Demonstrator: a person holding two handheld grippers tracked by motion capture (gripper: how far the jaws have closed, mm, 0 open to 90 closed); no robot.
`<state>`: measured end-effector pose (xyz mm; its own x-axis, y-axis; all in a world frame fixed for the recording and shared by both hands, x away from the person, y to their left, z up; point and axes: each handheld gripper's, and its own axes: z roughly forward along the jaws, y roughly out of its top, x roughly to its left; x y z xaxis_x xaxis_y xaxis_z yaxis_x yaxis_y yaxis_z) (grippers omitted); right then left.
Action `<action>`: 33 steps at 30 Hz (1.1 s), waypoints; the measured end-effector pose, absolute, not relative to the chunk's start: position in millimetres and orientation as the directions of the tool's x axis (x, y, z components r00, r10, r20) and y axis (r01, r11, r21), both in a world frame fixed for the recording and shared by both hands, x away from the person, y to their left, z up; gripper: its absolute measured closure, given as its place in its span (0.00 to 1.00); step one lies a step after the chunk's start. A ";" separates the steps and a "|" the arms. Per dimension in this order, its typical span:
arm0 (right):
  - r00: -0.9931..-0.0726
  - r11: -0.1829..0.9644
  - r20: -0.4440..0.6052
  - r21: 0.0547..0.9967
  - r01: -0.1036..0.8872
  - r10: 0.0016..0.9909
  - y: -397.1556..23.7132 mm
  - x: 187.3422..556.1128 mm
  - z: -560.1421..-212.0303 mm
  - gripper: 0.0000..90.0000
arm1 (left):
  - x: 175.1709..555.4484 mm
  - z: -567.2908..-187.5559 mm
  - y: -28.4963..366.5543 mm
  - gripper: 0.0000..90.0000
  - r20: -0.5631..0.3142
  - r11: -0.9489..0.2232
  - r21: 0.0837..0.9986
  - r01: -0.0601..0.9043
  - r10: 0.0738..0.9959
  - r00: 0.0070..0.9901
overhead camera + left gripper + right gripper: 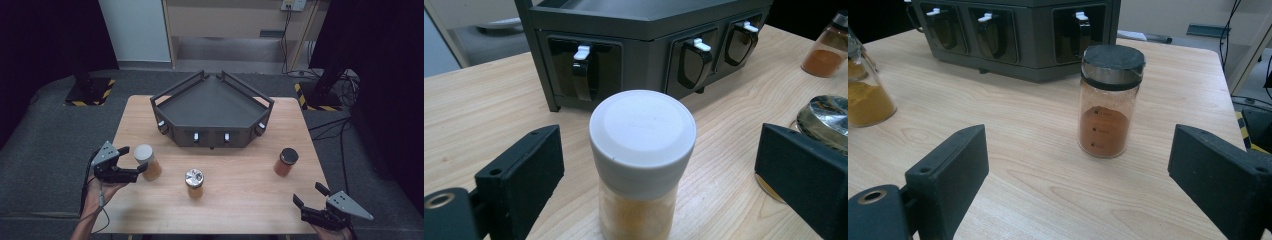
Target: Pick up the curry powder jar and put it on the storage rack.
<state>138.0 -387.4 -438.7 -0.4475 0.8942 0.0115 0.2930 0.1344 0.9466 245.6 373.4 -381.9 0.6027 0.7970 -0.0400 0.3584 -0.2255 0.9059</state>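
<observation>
A white-lidded spice jar (145, 160) of orange-yellow powder stands upright at the table's left. My left gripper (133, 160) is open around it, one jaw on each side. In the left gripper view the jar (642, 150) sits between the jaws with a gap on both sides, and the gripper (659, 150) touches nothing. A black-lidded jar (286, 161) of reddish powder stands at the right. My right gripper (308, 193) is open at the near right corner, a short way short of that jar (1110, 105), with nothing between its jaws (1079, 150).
A silver-lidded jar (194, 182) stands at the table's front middle, close to my left gripper's right jaw (824, 117). A dark angular rack (210, 134) with white-tipped latches fills the table's far half. Cables lie on the floor at the far right.
</observation>
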 end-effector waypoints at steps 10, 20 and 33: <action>-0.447 0.133 0.012 0.947 0.293 0.895 -387.5 137.9 -438.8 0.10 | 266.1 -386.1 370.6 0.07 -0.059 -0.227 0.897 0.378 0.788 0.613; -0.445 0.131 0.013 0.947 0.292 0.895 -387.7 137.8 -439.0 0.10 | 278.6 -395.5 369.0 0.11 -0.072 -0.227 0.891 0.392 0.782 0.619; -0.445 0.133 0.011 0.948 0.290 0.895 -387.5 137.7 -439.0 0.10 | 279.9 -404.2 368.4 0.35 -0.046 -0.242 0.902 0.358 0.771 0.635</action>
